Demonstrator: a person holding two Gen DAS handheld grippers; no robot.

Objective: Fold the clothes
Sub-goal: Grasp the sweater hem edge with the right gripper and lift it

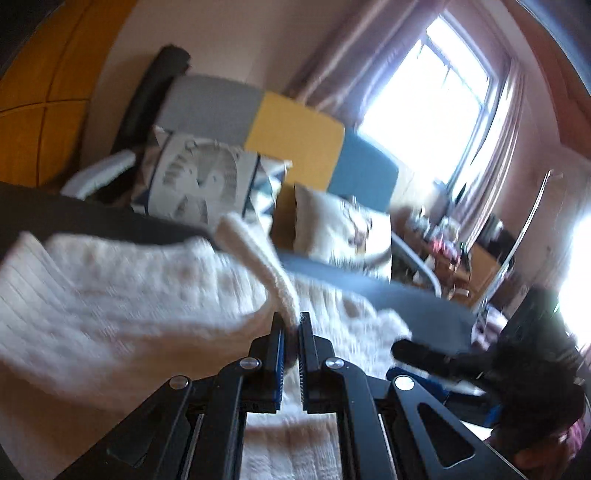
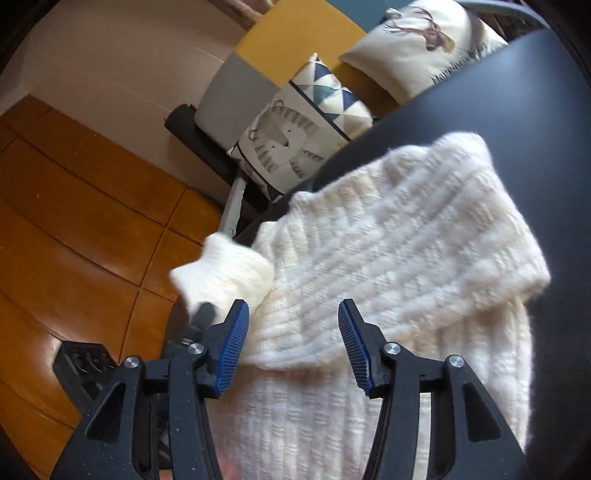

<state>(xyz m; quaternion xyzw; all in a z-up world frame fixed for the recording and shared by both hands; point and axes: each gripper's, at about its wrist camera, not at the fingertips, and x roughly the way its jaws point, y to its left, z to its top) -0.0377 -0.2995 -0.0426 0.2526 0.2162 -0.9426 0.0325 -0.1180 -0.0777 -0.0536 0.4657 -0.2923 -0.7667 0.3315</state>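
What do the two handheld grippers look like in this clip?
Both match: the left gripper and right gripper have black angular linkage arms with triangular cut-outs, silver round pivot bolts, and black fingers faced with ribbed blue pads. No cables or markings show.

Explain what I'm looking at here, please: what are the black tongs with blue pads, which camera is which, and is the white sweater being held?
No robot arm here: a person carries a hand-held two-finger gripper in each hand, and a wide-angle camera on each looks forward along its fingers.

The left wrist view shows the left gripper, shut on a raised fold of the white sweater. At that picture's right edge the dark blurred shape is the other gripper.

The right wrist view shows the right gripper with its blue pads apart, pressing on nothing; it hangs over the sweater.

The sweater lies on a dark table. Beyond it stands a sofa with cushions, on a wooden floor.
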